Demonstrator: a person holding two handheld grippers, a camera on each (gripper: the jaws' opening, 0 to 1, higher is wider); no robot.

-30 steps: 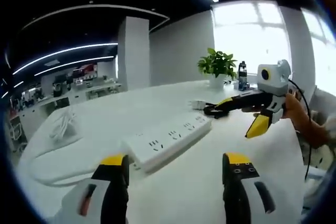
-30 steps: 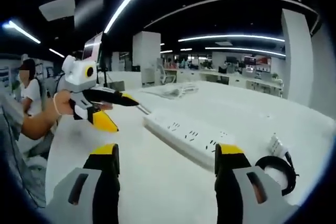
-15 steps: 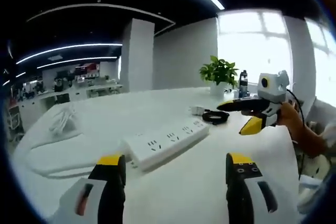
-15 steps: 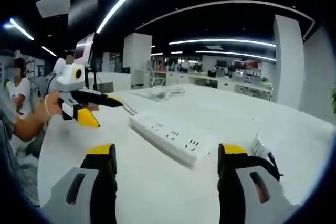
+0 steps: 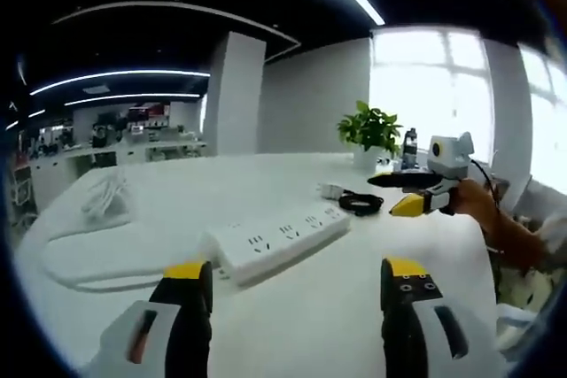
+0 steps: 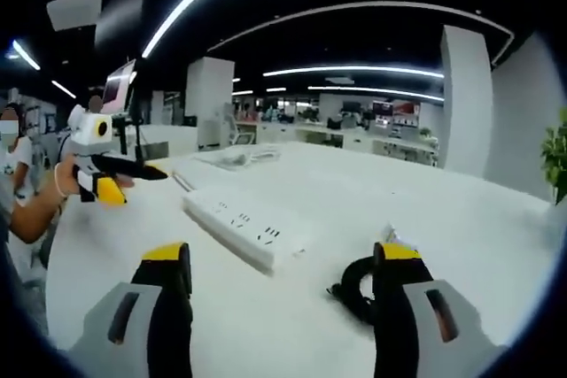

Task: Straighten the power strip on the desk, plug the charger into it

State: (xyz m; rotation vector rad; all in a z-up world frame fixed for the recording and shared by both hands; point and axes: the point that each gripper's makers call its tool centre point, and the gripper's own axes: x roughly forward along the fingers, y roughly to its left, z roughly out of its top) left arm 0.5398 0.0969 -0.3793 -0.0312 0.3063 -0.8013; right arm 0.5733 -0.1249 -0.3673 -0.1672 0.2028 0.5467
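Observation:
A white power strip (image 5: 276,240) lies at a slant on the white desk (image 5: 310,307), its cord curving off to the left. In the right gripper view the same power strip (image 6: 242,229) lies ahead and left of centre. The white charger (image 5: 330,189) with its coiled black cable (image 5: 361,204) rests beyond the strip's far end. The black cable (image 6: 354,285) sits just inside my right gripper's right jaw. My left gripper (image 5: 292,273) stands open above the desk, short of the strip. My right gripper (image 6: 279,258) is open too, nothing between its jaws. Each shows in the other's view, the right gripper (image 5: 409,192) and the left gripper (image 6: 120,177).
A potted plant (image 5: 368,127) and a dark bottle (image 5: 407,143) stand at the desk's far edge by the window. A bundle of white cable (image 5: 107,204) lies at the left. A person's hand (image 5: 478,205) holds the right gripper. Office desks fill the background.
Both cameras have pulled back and swung: the right gripper looks smaller and farther off in the left gripper view. In the right gripper view the black cable has come between the jaws' reach.

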